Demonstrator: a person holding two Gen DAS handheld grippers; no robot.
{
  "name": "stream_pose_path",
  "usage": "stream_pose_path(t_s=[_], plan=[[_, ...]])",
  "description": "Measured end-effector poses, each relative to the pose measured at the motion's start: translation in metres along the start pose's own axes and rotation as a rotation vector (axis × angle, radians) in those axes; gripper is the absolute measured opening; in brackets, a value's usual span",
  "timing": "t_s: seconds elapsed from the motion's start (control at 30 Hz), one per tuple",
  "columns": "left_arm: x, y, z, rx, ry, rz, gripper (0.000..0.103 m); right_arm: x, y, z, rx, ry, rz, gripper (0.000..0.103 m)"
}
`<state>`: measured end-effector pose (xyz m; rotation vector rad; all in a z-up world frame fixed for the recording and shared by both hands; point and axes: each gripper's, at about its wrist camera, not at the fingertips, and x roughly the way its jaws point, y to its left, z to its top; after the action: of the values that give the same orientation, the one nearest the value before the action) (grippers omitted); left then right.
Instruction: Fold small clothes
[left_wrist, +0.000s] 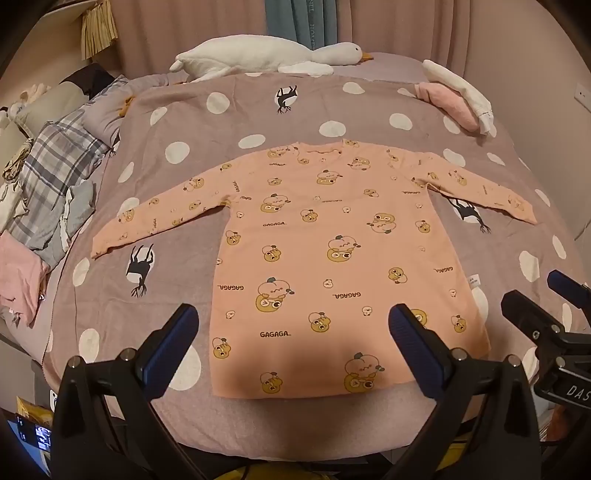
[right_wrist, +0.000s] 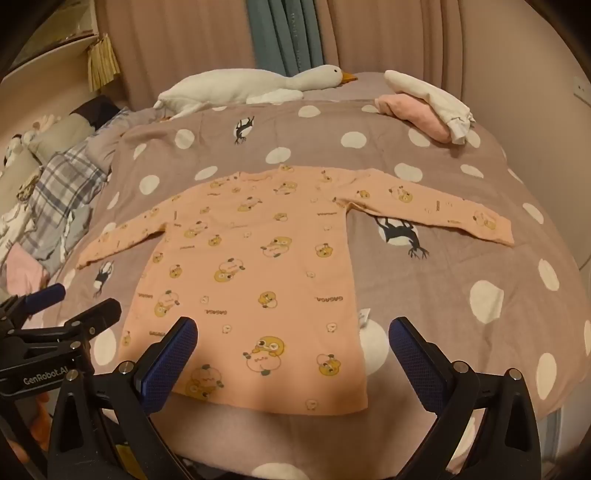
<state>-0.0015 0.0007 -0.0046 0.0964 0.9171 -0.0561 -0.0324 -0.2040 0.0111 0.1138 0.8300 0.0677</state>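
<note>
A small peach long-sleeved shirt (left_wrist: 332, 240) with cartoon duck prints lies flat on the bed, both sleeves spread out, hem toward me. It also shows in the right wrist view (right_wrist: 258, 273). My left gripper (left_wrist: 293, 328) is open and empty, hovering above the shirt's hem. My right gripper (right_wrist: 293, 339) is open and empty, above the hem's right part. The right gripper shows at the right edge of the left wrist view (left_wrist: 543, 295). The left gripper shows at the left edge of the right wrist view (right_wrist: 70, 302).
The bed has a mauve polka-dot cover (left_wrist: 166, 295). A white goose plush (left_wrist: 266, 55) lies at the far side. Folded pink and white clothes (left_wrist: 458, 99) sit far right. A plaid blanket and loose clothes (left_wrist: 48, 184) pile at the left.
</note>
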Motion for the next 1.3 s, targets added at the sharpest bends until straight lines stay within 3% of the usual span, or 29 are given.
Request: stream_pose_path(t_s=[1.3], plan=[[0.0008, 0.0015, -0.0036, 0.001, 0.003, 0.001, 0.103, 0.0015, 0.0029, -0.0016, 0.002, 0.005, 0.001, 0.102]])
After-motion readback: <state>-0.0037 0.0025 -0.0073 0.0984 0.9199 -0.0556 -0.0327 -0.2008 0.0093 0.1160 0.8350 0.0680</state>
